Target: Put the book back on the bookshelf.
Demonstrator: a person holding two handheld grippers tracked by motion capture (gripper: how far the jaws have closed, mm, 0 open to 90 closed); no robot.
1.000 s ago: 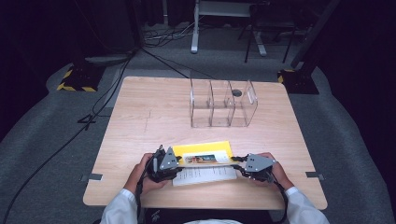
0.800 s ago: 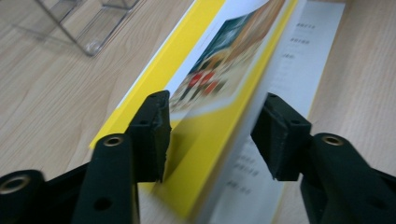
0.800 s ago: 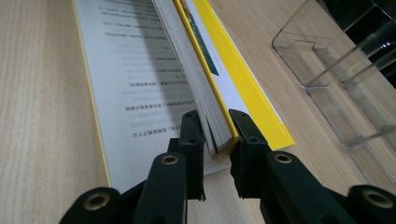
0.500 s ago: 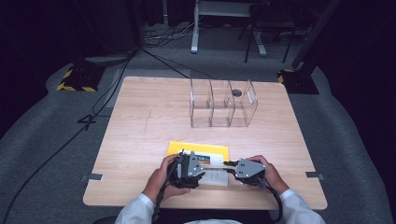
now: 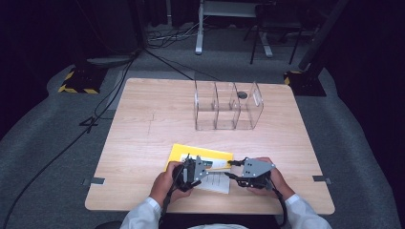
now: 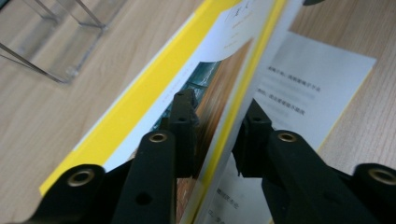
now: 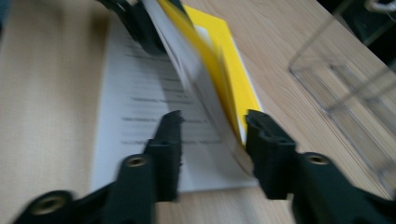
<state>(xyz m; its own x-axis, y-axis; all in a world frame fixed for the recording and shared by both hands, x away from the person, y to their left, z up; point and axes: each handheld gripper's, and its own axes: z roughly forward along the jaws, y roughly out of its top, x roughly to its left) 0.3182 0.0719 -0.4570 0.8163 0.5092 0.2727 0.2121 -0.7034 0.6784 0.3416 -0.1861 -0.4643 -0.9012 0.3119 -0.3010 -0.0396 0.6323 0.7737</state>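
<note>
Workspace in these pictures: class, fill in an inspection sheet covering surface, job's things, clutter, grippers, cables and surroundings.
Surface: light wooden table, level.
Job's things: thin yellow-covered booklet open at the near edge; one leaf lifted over a white printed page.
Clutter: clear plastic three-bay organiser farther back, apart from the booklet.
Grippers: left gripper pinches the lifted leaf, jaws just closing; right gripper open, jaws just opening, leaf between them.
Cables: black cables across the floor, left.
Surroundings: grey carpet, dark room, metal stand legs.

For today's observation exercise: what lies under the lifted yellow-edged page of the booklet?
Under the lifted page lies a white printed page with lines of text, flat on the wooden table. The left gripper hides its near part.
</note>
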